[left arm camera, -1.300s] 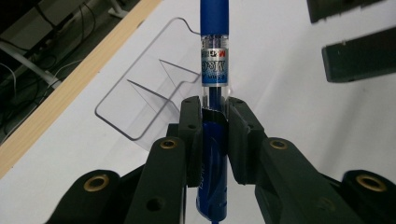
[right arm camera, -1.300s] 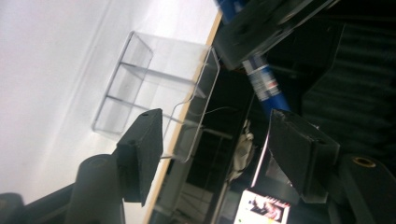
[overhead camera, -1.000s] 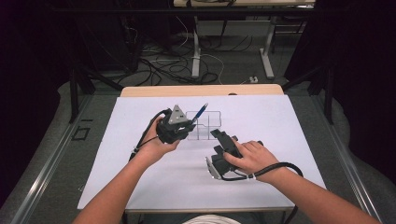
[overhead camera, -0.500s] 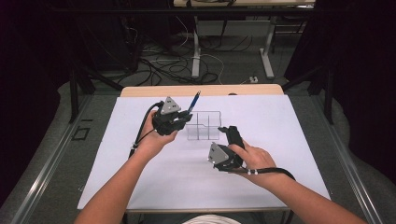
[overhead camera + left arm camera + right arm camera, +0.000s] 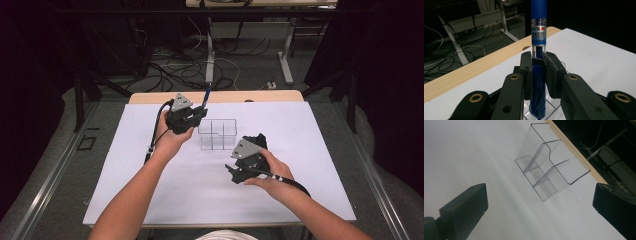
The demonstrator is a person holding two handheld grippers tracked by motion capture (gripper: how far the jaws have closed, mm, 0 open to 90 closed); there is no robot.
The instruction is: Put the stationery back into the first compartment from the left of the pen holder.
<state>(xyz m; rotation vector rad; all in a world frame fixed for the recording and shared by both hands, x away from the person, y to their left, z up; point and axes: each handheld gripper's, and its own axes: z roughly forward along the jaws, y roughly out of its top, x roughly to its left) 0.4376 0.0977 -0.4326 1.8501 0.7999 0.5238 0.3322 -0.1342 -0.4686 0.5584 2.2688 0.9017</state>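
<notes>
A blue pen (image 5: 206,96) stands nearly upright in my left gripper (image 5: 198,113), which is shut on its lower barrel. In the left gripper view the pen (image 5: 538,37) rises between the closed pads (image 5: 527,72), just left of and above a clear plastic divided organizer (image 5: 217,134). My right gripper (image 5: 256,142) rests lower at the organizer's near right side. In the right gripper view it is open (image 5: 540,195) and holds nothing. Its two jaws stand wide apart and frame the organizer (image 5: 551,170), which shows several empty compartments.
A white sheet (image 5: 125,175) covers the table, with a strip of bare wood (image 5: 260,96) along the far edge. Table legs and cables (image 5: 210,60) lie on the dark floor beyond. A metal rail (image 5: 45,185) runs along the left.
My left gripper has lifted and moved away and to the left, with the pen now more upright. My right gripper has shifted slightly forward toward the organizer.
</notes>
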